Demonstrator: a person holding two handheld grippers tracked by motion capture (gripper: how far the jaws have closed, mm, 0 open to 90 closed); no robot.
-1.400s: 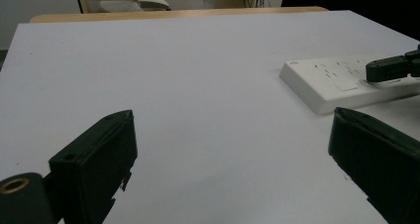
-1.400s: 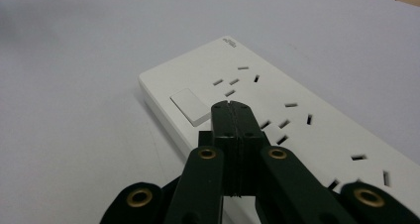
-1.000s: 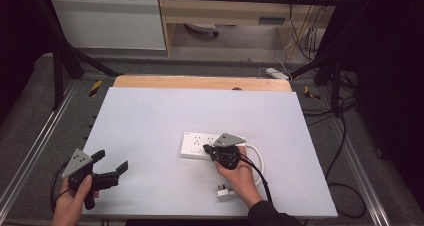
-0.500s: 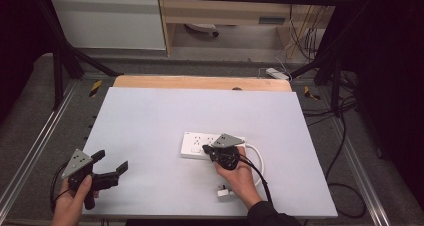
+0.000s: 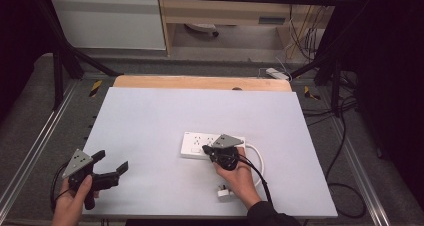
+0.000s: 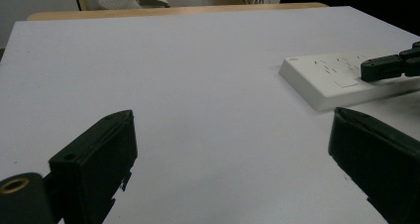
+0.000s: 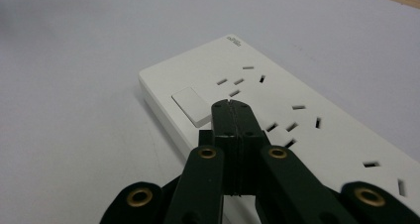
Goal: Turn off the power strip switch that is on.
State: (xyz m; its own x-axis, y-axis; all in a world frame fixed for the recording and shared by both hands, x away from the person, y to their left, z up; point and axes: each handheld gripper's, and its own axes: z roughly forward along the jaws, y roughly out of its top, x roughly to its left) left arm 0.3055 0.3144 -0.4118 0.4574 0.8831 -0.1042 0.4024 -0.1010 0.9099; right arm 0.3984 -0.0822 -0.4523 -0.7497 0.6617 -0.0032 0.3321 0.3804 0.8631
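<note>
White power strip (image 5: 212, 145) lies flat on the pale bench (image 5: 150, 116), slightly toward 4 o'clock of centre. The right claw (image 7: 232, 107) is clenched on nothing, its tips above the strip just beside the rocker switch (image 7: 192, 105). The left claw (image 5: 111, 167) is released, at the bench's 7 o'clock corner.

On the one table (image 5: 150, 116) there are one white power strip (image 5: 200, 145), one white plug (image 5: 223, 192) and two hand-held grippers, the left hand-held gripper (image 5: 111, 162) and the right hand-held gripper (image 5: 206, 149).
</note>
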